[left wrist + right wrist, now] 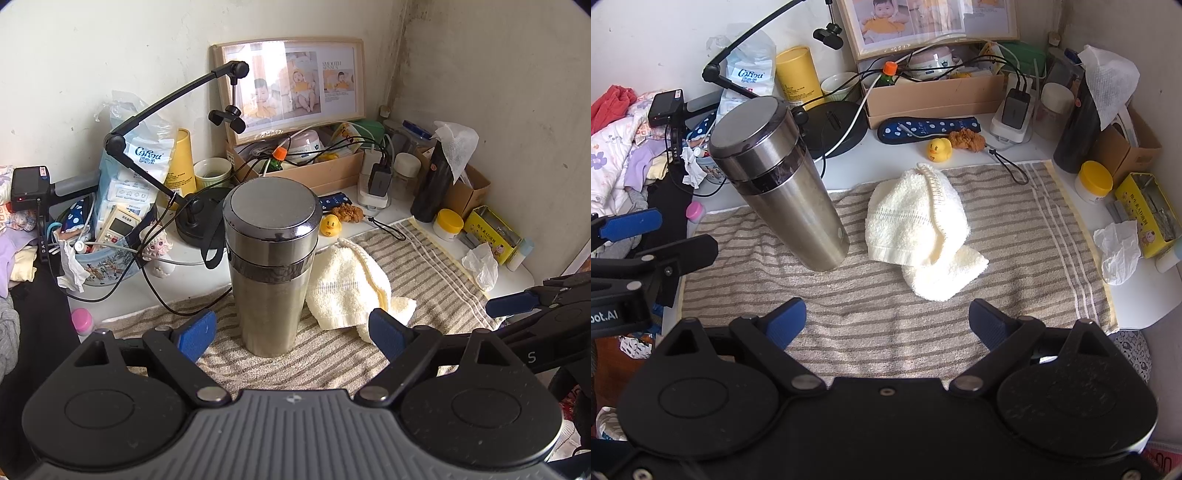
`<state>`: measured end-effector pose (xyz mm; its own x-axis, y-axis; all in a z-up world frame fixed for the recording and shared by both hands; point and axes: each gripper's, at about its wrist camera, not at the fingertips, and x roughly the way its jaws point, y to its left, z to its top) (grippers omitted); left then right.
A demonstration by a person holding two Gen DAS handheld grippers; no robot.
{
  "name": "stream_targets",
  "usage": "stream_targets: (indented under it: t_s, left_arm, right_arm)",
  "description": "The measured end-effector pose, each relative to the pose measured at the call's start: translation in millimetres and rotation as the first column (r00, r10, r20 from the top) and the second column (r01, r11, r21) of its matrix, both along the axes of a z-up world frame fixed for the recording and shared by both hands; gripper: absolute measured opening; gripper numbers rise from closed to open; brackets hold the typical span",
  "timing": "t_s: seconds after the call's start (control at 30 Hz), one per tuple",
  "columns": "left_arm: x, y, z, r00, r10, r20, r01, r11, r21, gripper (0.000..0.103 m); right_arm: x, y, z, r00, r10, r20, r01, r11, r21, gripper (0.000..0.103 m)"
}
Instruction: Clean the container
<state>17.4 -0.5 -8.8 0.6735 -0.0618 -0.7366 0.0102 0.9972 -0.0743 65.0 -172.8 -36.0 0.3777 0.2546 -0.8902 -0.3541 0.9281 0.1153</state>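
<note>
A steel thermos flask [271, 266] with its lid on stands upright on a striped towel mat [424, 266]. It also shows in the right wrist view [783, 181], at the mat's left side. A crumpled cream washcloth [351, 284] lies just right of the flask; in the right wrist view the washcloth [923, 225] is mid-mat. My left gripper [291, 332] is open and empty, its blue pads to either side of the flask's base, a little short of it. My right gripper [888, 321] is open and empty, in front of the washcloth.
A black lamp base [201, 218], cables, a tin [99, 262] of clutter and a tissue pack stand behind left. A cardboard box [314, 166], charger, black bottle [430, 184], yellow rubber duck [329, 225], yellow tin [491, 232] and jar line the back and right. Walls close the corner.
</note>
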Motion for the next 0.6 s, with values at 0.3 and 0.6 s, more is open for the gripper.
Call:
stream_targets:
  t_s: [0.3,0.6]
  left_arm:
    - [7,1,-4,1.000,-0.004,-0.013,0.004,1.000,-0.009,0.090]
    - [18,6,-7,1.000,-0.017,-0.015,0.017,0.999,-0.028,0.089]
  right_arm:
    - [10,2,-5,1.000,0.007,-0.023,-0.007,1.000,0.007,0.095]
    - [24,0,-7,0.998,0.058,0.014,-0.059,0.995,0.079,0.095]
